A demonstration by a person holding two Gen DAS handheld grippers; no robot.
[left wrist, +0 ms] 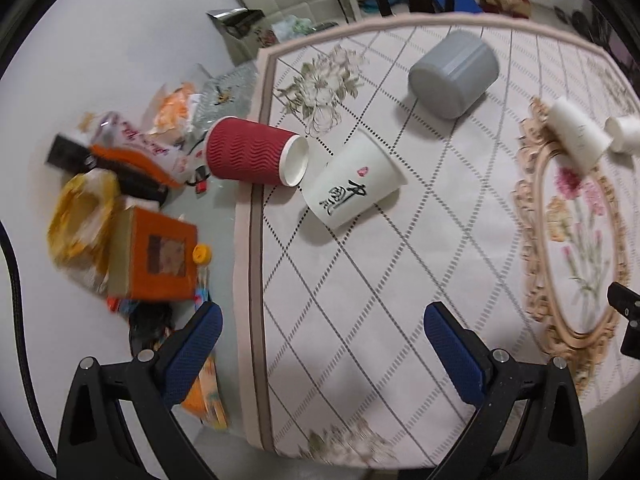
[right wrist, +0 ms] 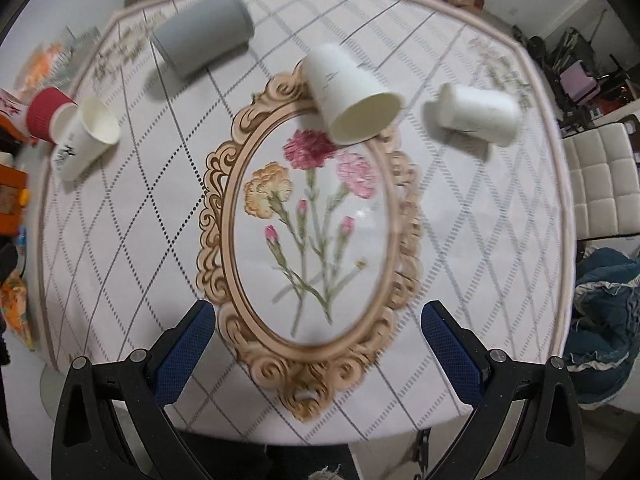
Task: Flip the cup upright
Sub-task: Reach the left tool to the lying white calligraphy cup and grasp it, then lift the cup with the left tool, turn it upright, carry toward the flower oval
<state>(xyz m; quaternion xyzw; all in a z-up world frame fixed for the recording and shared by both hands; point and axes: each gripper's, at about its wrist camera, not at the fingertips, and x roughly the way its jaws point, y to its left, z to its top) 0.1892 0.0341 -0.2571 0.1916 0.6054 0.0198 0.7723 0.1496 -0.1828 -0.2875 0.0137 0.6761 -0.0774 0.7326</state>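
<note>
Several cups lie on their sides on the flowered table. A red ribbed cup (left wrist: pixel 256 153) lies at the table's left edge, rim against a white cup with black lettering (left wrist: pixel 352 182). A grey cup (left wrist: pixel 454 74) lies farther back. A plain white cup (right wrist: pixel 352 96) and a white marbled cup (right wrist: pixel 478 114) lie in the right wrist view. My left gripper (left wrist: pixel 322 328) is open and empty, short of the lettered cup. My right gripper (right wrist: pixel 320 320) is open and empty over the oval flower picture, short of the plain white cup.
The table's left edge (left wrist: pixel 254 240) drops to a floor cluttered with an orange box (left wrist: pixel 160 256), bags and packets. A white padded chair (right wrist: pixel 600 184) stands to the right, blue cloth (right wrist: pixel 604 320) below it. Part of the right gripper (left wrist: pixel 626 316) shows at the left view's edge.
</note>
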